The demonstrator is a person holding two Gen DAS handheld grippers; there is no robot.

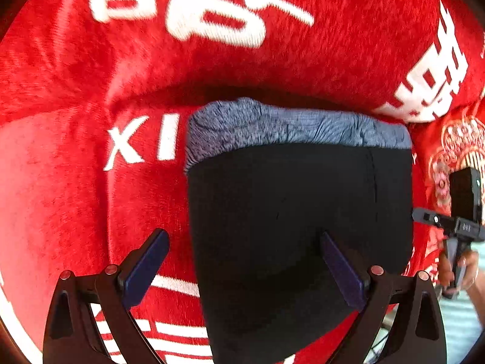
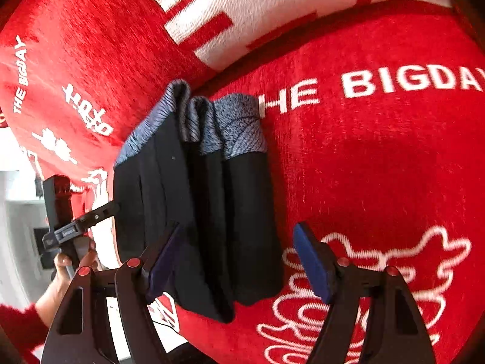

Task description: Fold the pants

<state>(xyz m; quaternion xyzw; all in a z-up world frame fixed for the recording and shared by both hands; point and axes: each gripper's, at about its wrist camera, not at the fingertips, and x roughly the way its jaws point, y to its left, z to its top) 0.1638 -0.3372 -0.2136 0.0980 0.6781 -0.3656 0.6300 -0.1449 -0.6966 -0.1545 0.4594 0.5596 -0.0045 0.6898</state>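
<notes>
The black pants (image 1: 297,212) lie folded in a compact stack on the red plush cover, with the grey-blue waistband (image 1: 291,127) at the far end. In the right wrist view the pants (image 2: 206,212) show several stacked folded layers, waistband (image 2: 212,124) on top. My left gripper (image 1: 244,261) is open just above the near left part of the stack, holding nothing. My right gripper (image 2: 238,257) is open over the near end of the folds, holding nothing. Each gripper shows at the other view's edge: the right gripper (image 1: 424,217) and the left gripper (image 2: 113,207).
A red plush cover (image 1: 75,182) with white lettering lies under the pants. A red-and-white cushion (image 2: 242,6) stands behind the stack. A person's hand (image 2: 66,273) holds the left gripper's handle. A patterned red cloth (image 1: 448,151) lies at the right.
</notes>
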